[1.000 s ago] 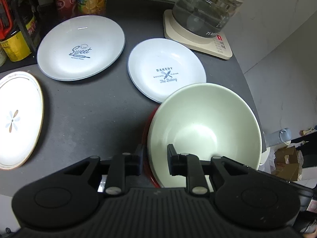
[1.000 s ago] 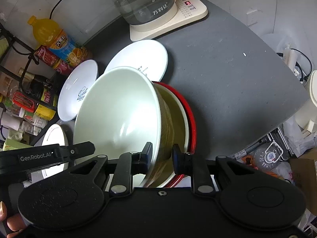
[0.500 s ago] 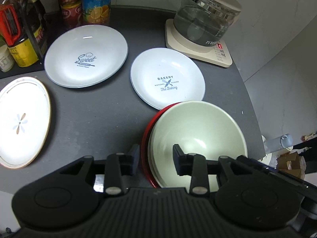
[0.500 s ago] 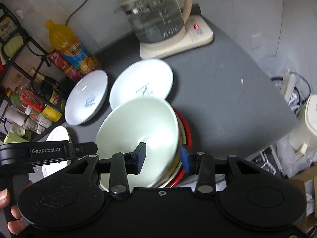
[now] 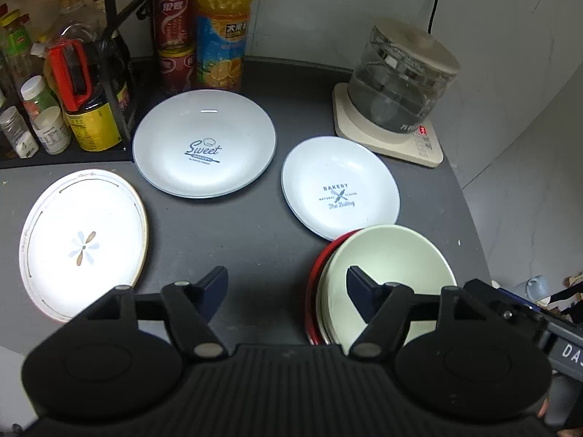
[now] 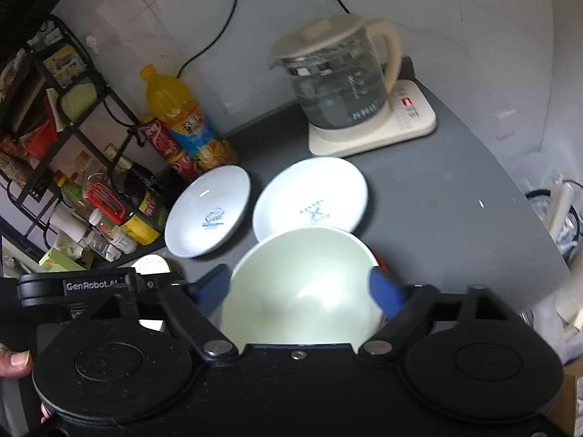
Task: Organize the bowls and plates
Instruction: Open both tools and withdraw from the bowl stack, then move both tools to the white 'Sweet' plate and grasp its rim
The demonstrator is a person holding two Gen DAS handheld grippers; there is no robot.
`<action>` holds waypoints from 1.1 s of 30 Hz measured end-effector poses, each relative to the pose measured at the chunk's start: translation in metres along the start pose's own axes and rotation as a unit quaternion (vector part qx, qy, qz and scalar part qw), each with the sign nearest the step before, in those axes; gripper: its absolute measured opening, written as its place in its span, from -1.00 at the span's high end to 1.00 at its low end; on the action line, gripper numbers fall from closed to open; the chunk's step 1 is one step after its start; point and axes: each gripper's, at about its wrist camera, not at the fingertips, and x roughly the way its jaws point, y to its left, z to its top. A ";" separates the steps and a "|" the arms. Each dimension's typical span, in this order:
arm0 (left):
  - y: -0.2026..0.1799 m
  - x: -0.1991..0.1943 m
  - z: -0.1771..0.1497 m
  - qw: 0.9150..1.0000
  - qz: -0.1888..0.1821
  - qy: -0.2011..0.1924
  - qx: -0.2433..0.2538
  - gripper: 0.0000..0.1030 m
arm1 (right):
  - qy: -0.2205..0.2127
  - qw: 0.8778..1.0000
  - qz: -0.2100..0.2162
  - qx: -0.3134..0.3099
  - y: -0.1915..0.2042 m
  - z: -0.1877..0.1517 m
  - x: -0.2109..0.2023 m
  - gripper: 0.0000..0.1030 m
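Three plates lie flat and apart on the dark grey counter (image 5: 233, 240): a white one with a flower motif (image 5: 83, 244) at the left, a bigger one marked "Sweet" (image 5: 204, 142) further back, and a "Bakery" plate (image 5: 340, 187) to the right of that. Just in front of the Bakery plate, near the counter's right edge, a pale green bowl (image 5: 386, 276) sits nested in a short stack, with the rim of a red bowl (image 5: 315, 284) showing at its left and overlapping the Bakery plate's near edge.

Both tools hang above the counter with nothing in them. On the left gripper (image 5: 286, 282) the fingers are spread wide; the right finger hangs over the green bowl, the left one over bare counter. The right gripper (image 6: 300, 287) is spread wide as well, its blue-padded fingers standing to either side of the green bowl (image 6: 302, 287), and I cannot tell whether they touch its rim.

At the far right stands a glass kettle (image 5: 400, 83) on a cream base. At the far left, an orange juice bottle (image 5: 222, 29), red cans (image 5: 173, 18) and a black wire rack (image 6: 62, 138) crowded with condiment bottles.
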 end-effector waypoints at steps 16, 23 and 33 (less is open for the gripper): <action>0.064 0.003 0.014 0.999 0.009 -0.009 -0.048 -0.53 | 0.024 0.999 0.014 -0.043 0.055 0.018 0.046 -0.99; 0.099 0.012 0.023 0.997 0.025 0.000 -0.072 -0.53 | 0.045 0.996 0.020 -0.080 0.087 0.026 0.076 -0.99; 0.143 0.026 0.032 0.994 0.035 0.009 -0.106 -0.53 | 0.074 0.990 0.019 -0.117 0.114 0.036 0.120 -0.99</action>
